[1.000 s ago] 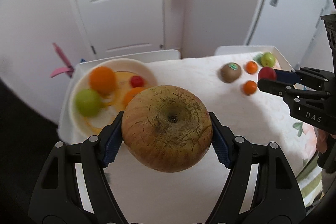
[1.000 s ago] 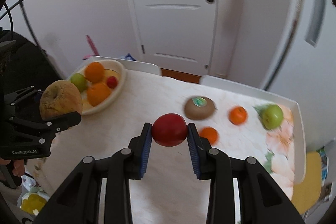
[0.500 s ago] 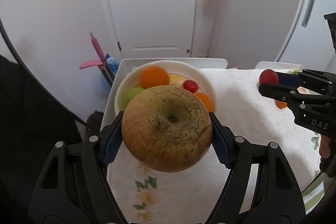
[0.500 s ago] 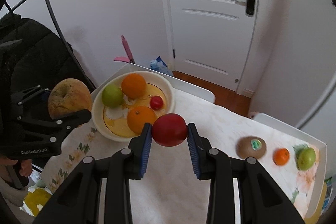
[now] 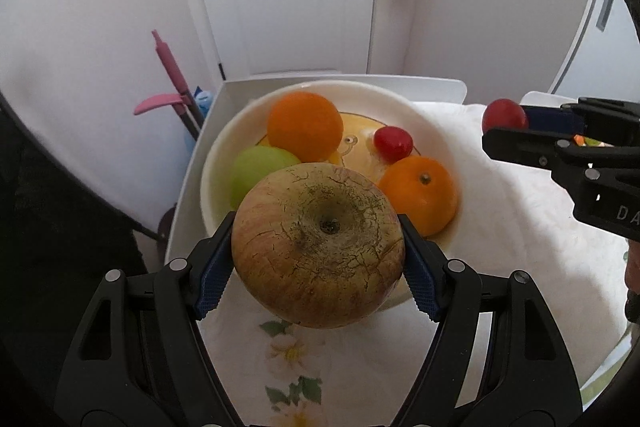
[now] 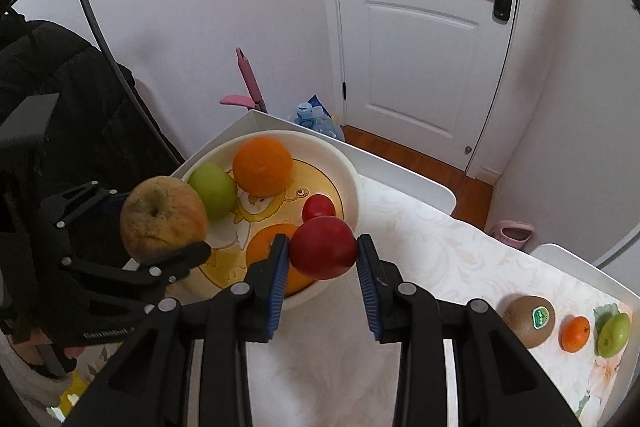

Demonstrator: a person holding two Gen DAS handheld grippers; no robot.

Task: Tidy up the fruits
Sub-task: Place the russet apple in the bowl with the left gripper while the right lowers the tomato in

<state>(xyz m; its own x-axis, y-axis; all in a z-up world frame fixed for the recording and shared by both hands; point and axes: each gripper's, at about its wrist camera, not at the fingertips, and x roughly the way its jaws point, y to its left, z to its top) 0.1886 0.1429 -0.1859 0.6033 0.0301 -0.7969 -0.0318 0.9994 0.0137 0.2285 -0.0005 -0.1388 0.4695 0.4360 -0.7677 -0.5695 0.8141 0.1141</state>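
My left gripper (image 5: 318, 247) is shut on a large russet apple (image 5: 318, 247), held over the near rim of the white fruit bowl (image 5: 434, 143). My right gripper (image 6: 323, 257) is shut on a small red fruit (image 6: 323, 247) above the bowl's (image 6: 352, 179) right edge. Both held fruits show in the other view too: the russet apple (image 6: 162, 217) at left, the red fruit (image 5: 504, 115) at right. In the bowl lie two oranges (image 5: 305, 126) (image 5: 418, 193), a green apple (image 5: 260, 171) and a small red fruit (image 5: 393, 143).
A kiwi with a sticker (image 6: 528, 321), a small orange (image 6: 575, 333) and a green apple (image 6: 613, 334) lie at the table's right end. The bowl sits near the table's left edge (image 5: 188, 183). A black coat (image 6: 52, 99) hangs left; a white door (image 6: 420, 27) stands behind.
Both grippers have carried their fruits leftward across the table to the bowl, which now looks larger and nearer. The kiwi and small oranges slid out of the left wrist view.
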